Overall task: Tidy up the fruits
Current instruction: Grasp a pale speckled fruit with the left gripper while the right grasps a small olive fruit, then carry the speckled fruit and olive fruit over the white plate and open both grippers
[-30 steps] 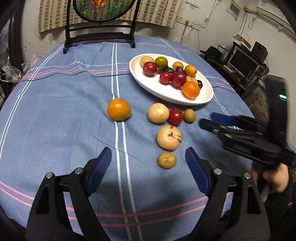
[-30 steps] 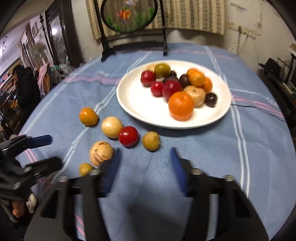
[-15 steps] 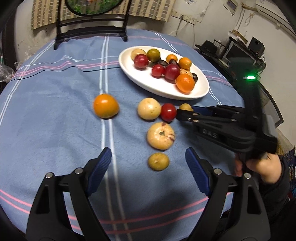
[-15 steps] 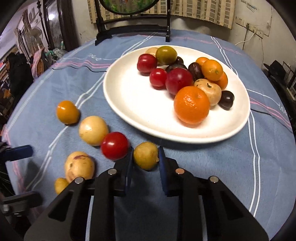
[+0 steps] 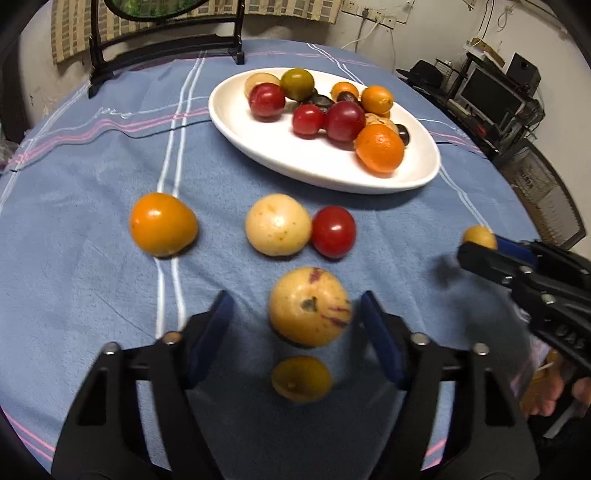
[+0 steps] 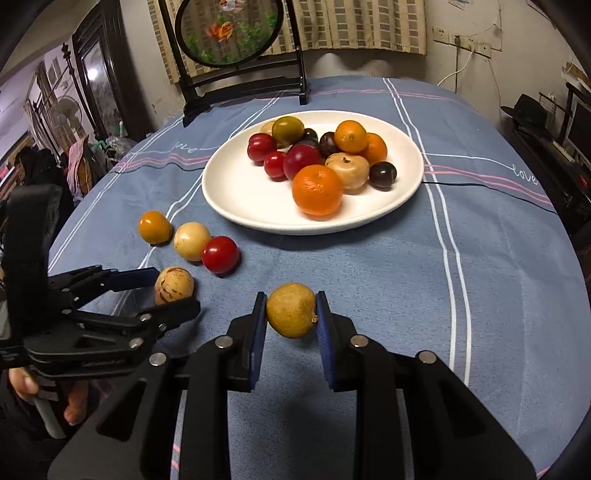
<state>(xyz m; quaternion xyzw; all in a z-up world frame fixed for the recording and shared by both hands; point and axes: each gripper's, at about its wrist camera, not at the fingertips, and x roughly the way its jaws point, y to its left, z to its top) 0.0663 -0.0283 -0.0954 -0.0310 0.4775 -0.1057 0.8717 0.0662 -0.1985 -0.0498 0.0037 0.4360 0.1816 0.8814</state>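
My right gripper [image 6: 291, 312] is shut on a small yellow-green fruit [image 6: 291, 309] and holds it above the cloth; it also shows in the left wrist view [image 5: 479, 238]. My left gripper [image 5: 297, 314] is open around a pale striped fruit [image 5: 309, 305] on the cloth. A small yellow fruit [image 5: 301, 377] lies between its arms. An orange fruit [image 5: 162, 223], a cream fruit [image 5: 277, 224] and a red tomato [image 5: 333, 231] lie beyond. A white plate [image 6: 236, 192] holds several fruits.
The round table has a blue striped cloth [image 6: 461, 280]. A black-framed round screen [image 6: 229, 33] stands at the far edge. Shelves with electronics [image 5: 495, 92] stand to the right of the table.
My right gripper closed on the yellow-green fruit, lifted it and drew back from the plate. My left gripper moved forward so its open fingers flank the striped fruit.
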